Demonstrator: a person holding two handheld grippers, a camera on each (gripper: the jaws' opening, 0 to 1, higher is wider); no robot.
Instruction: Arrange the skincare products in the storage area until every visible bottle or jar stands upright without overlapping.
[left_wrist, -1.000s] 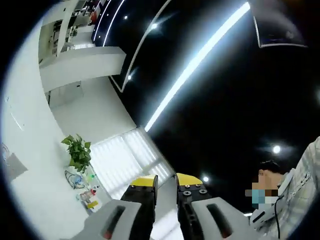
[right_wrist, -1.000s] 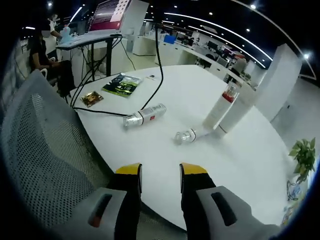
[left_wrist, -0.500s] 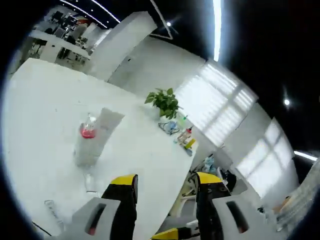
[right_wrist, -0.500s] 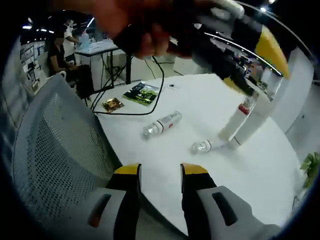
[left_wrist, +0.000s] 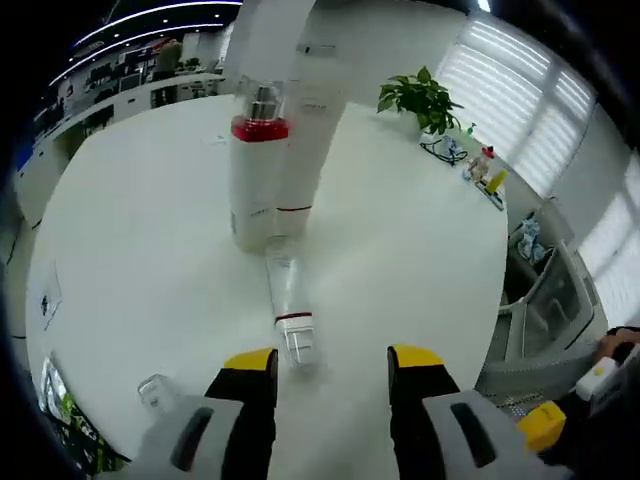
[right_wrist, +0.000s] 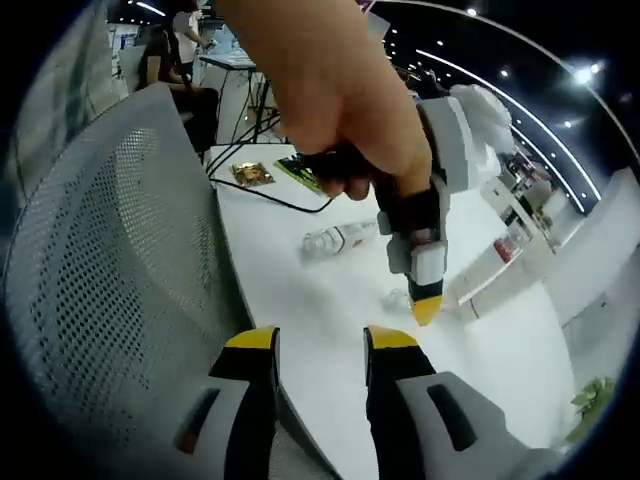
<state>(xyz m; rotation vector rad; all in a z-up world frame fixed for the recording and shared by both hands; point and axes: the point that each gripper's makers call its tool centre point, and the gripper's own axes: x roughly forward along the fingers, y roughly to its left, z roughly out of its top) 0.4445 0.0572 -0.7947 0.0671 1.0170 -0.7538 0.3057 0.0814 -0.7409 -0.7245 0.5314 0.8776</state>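
**Left gripper poised over fallen bottle on the white table**

In the left gripper view, the left gripper (left_wrist: 322, 362) hovered with its jaws spread and nothing between them, above a small clear bottle (left_wrist: 287, 312) lying on its side on the round white table (left_wrist: 130, 250). Just beyond it, 2 tall white containers stood upright and touching: a bottle with a red band (left_wrist: 257, 170) and a white tube (left_wrist: 303, 130). A potted plant (left_wrist: 421, 98) sat at the far edge.

In the right gripper view, the right gripper (right_wrist: 316, 343) was also spread and empty, over a grey mesh chair (right_wrist: 110, 260). A hand (right_wrist: 335, 100) held the left gripper there, and a second clear bottle (right_wrist: 338, 238) lay flat near a black cable (right_wrist: 262, 196)
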